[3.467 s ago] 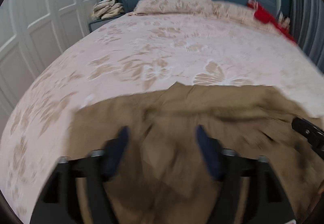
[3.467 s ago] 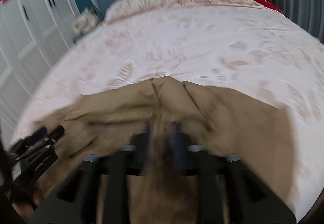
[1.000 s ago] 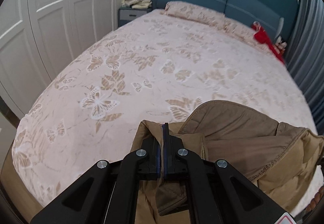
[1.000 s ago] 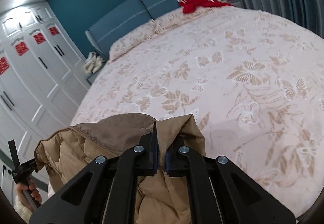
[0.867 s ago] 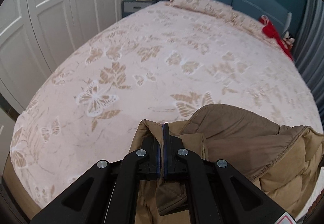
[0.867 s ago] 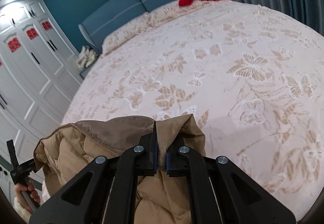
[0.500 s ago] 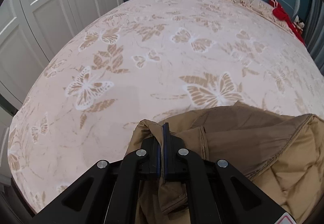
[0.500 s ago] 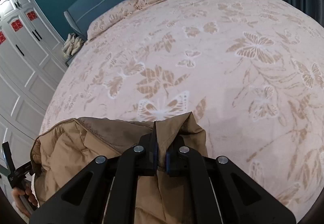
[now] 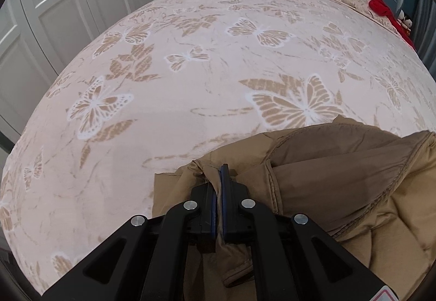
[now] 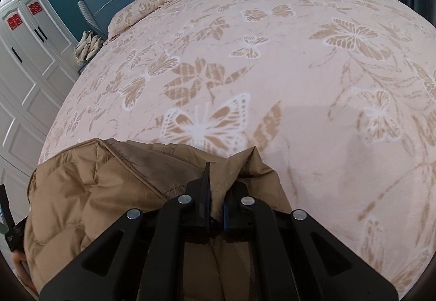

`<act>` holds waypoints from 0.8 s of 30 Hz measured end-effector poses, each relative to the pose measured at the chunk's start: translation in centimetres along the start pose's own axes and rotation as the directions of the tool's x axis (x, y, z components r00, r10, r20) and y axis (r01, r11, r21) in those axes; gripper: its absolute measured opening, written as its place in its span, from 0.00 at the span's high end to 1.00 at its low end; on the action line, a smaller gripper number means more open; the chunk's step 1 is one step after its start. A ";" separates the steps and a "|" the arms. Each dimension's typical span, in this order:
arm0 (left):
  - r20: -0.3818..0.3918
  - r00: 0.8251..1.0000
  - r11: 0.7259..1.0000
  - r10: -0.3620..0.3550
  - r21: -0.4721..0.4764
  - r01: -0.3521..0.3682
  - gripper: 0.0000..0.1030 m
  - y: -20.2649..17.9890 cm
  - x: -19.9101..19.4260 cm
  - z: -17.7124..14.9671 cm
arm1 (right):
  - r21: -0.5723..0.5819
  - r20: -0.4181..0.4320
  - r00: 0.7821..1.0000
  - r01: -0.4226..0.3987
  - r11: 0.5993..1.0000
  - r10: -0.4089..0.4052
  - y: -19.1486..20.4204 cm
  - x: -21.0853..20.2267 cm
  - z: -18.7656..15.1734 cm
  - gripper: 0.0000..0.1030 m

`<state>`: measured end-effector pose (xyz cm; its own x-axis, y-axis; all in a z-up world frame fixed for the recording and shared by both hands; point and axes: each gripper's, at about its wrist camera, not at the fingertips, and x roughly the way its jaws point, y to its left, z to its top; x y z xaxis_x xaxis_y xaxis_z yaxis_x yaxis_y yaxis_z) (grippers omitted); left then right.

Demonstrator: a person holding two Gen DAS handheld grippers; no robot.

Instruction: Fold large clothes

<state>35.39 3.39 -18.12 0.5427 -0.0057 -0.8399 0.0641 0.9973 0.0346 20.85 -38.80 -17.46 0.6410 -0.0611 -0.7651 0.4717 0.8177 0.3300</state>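
- Left gripper [image 9: 219, 186], bottom centre of its view, is clamped on a pinch of the tan jacket [image 9: 340, 192].
- Right gripper [image 10: 215, 192] likewise grips a fold of jacket [image 10: 95, 192].
- Jacket fills the lower frame, over the near edge of the bed [image 9: 190, 83].
- It looks puffy, soft and bulky, likely slippery; pinch at seams or hems.
- Only the right view shows a hand [image 10: 19, 260], lower left.

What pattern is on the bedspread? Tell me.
Tan and white butterflies and leaves on pale pink bedspread; clearest in the left wrist view.
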 end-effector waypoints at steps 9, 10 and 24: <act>0.053 0.998 1.000 -0.015 -0.015 0.016 0.97 -0.2 1.0 -0.9 | -0.025 0.027 1.000 0.009 1.000 -0.008 0.4 0.9 -0.7 0.97; 0.058 0.998 1.000 -0.015 -0.015 0.015 0.97 -0.3 1.1 -0.9 | -0.034 0.028 0.999 0.017 0.999 -0.016 0.6 1.0 -0.8 0.97; 0.144 0.981 0.973 -0.130 -0.173 0.154 0.44 7.0 -8.3 -1.5 | 0.052 0.217 0.974 -0.077 0.996 0.064 -2.2 -10.7 -0.4 0.36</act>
<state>30.14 10.57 -11.72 0.6448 -0.1455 -0.7504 0.0014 0.9819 -0.1892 12.73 -39.74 -10.22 0.7859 -0.1310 -0.6043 0.4516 0.7892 0.4163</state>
